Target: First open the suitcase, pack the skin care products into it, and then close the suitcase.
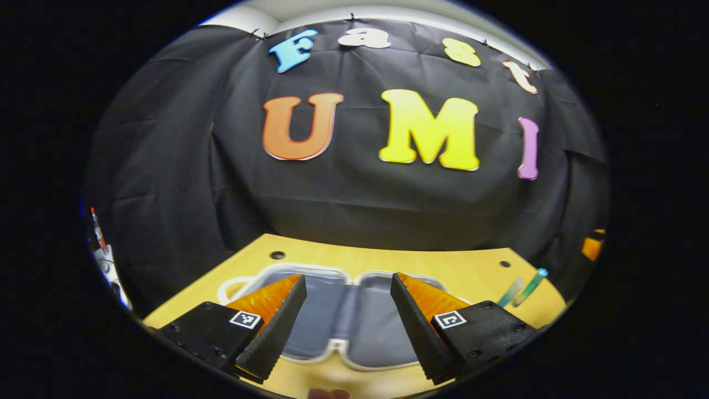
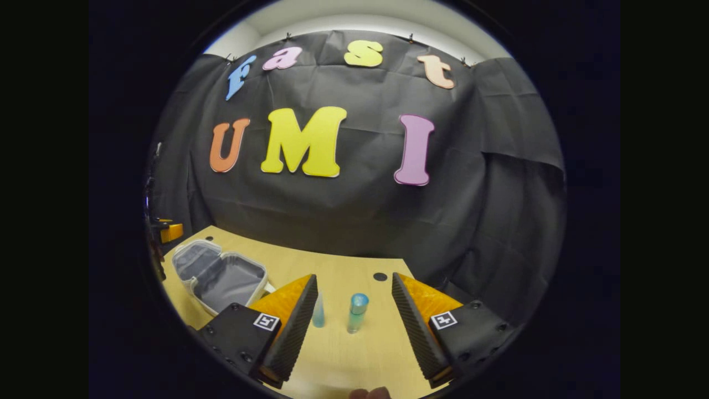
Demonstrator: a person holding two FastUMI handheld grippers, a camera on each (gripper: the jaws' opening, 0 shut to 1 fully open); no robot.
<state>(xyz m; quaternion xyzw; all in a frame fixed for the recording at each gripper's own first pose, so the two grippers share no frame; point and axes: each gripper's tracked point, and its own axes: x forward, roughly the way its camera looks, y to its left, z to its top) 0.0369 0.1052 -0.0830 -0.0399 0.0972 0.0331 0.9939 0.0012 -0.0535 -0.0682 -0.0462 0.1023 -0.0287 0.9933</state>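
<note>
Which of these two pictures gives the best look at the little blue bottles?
The right gripper view: both bottles stand upright on the table, framed between the open right gripper. In the left gripper view they sit small and stretched at the edge.

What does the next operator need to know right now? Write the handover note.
Left gripper: open, empty, held over the suitcase.
Right gripper: open, empty, aimed at the two bottles standing upright on the table.
Suitcase: already open, lying flat, both halves empty as far as can be seen; it sits to the left of the bottles in the right gripper view.
Done: opening.
Left: pick up both bottles, place them in the suitcase, close it.
</note>
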